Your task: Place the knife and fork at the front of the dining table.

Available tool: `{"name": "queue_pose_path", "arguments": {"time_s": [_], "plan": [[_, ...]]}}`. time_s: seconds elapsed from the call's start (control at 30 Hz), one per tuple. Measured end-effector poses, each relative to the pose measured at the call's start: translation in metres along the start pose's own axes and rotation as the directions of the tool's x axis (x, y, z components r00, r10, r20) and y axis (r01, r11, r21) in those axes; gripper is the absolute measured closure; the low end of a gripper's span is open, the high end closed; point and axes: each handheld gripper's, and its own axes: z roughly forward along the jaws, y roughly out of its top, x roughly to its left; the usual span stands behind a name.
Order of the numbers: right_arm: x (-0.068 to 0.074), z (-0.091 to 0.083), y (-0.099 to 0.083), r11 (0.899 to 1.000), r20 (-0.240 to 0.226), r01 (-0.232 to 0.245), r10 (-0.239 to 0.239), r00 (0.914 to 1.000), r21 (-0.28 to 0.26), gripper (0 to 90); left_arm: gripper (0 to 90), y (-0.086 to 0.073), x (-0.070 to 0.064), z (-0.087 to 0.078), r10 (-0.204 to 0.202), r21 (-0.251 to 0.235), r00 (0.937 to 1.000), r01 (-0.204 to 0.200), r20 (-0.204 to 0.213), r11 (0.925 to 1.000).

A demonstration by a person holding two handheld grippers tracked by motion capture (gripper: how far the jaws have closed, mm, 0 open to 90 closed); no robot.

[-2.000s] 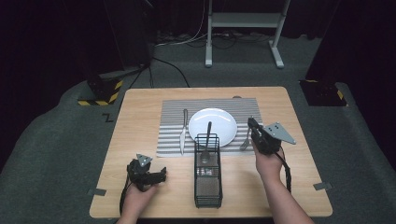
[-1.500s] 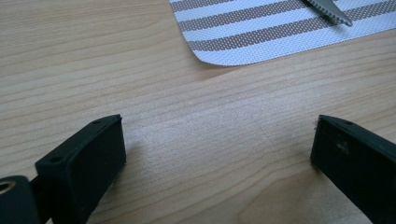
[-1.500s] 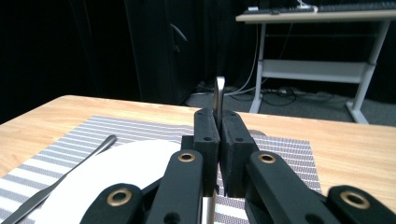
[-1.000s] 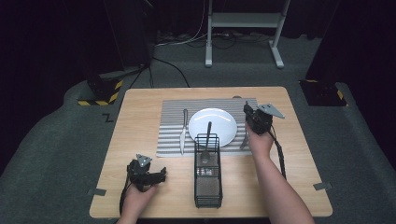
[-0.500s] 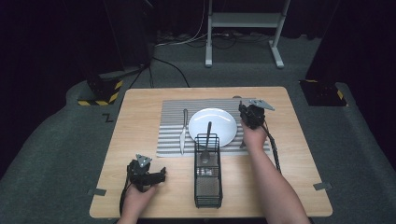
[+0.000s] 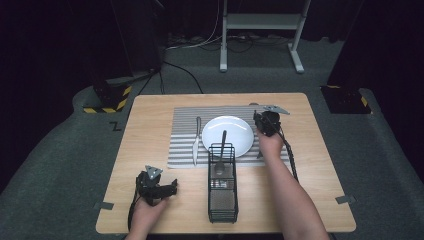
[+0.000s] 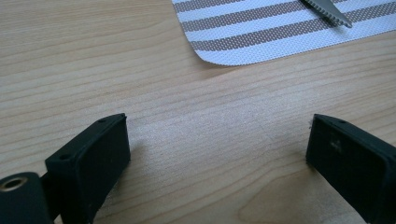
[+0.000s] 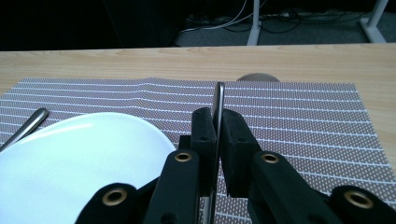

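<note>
My right gripper [image 6: 265,122] hovers over the striped placemat [image 6: 185,150], just right of the white plate [image 6: 227,134]. In the right gripper view it [image 8: 217,119] is shut on a thin metal utensil [image 8: 218,98], seen edge-on and sticking up past the pads; which kind of utensil I cannot tell. The plate [image 8: 84,158] lies to its left. My left gripper [image 6: 172,187] rests on the bare wood at the front left, open [image 7: 217,140], with nothing between its fingers. A knife [image 6: 196,140] lies left of the plate; its serrated tip [image 7: 327,11] shows on the placemat [image 7: 261,32].
A black wire caddy [image 6: 222,190] stands at the front centre with a spoon [image 6: 221,150] upright in it, its handle reaching over the plate's near rim. The wooden table [image 6: 320,165] has bare room at the right and far left.
My right gripper has moved away from the person, from beside the caddy up to the far right part of the placemat next to the plate. The left gripper has stayed put.
</note>
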Motion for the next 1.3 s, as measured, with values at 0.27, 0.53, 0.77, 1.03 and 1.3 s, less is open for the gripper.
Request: {"name": "queue_pose_path", "arguments": {"time_s": [0.27, 0.53, 0.77, 1.03, 1.3], "plan": [[0.0004, 0.0058, -0.0030, 1.000, 0.018, 0.002, -0.003, 0.9998, 0.022, 84.0, 6.3, 0.0001, 0.0000, 0.0000, 0.001, 0.000, 1.0000, -0.001, -0.001, 1.0000], [-0.0007, 0.0077, -0.0052, 0.998, 0.015, 0.004, -0.005, 0.9999, 0.061, 83.6, 6.3, 0.0000, 0.0000, 0.0000, 0.001, 0.000, 1.0000, -0.001, -0.001, 1.0000], [-0.0027, 0.0088, -0.0064, 0.996, 0.014, -0.015, 0.014, 0.9998, 0.091, 83.1, 6.3, 0.0001, 0.0000, 0.0000, 0.001, 0.000, 1.0000, -0.001, -0.001, 1.0000], [-0.0028, 0.0073, -0.0067, 0.996, 0.022, -0.009, 0.007, 0.9997, 0.091, 79.4, 6.3, 0.0000, 0.0000, 0.0000, 0.001, 0.000, 1.0000, -0.001, -0.001, 1.0000], [-0.0035, -0.0006, -0.0046, 0.997, 0.031, 0.004, -0.006, 0.9995, 0.072, 76.3, 6.4, 0.0000, 0.0000, 0.0000, 0.000, 0.000, 1.0000, 0.000, -0.001, 1.0000]]}}
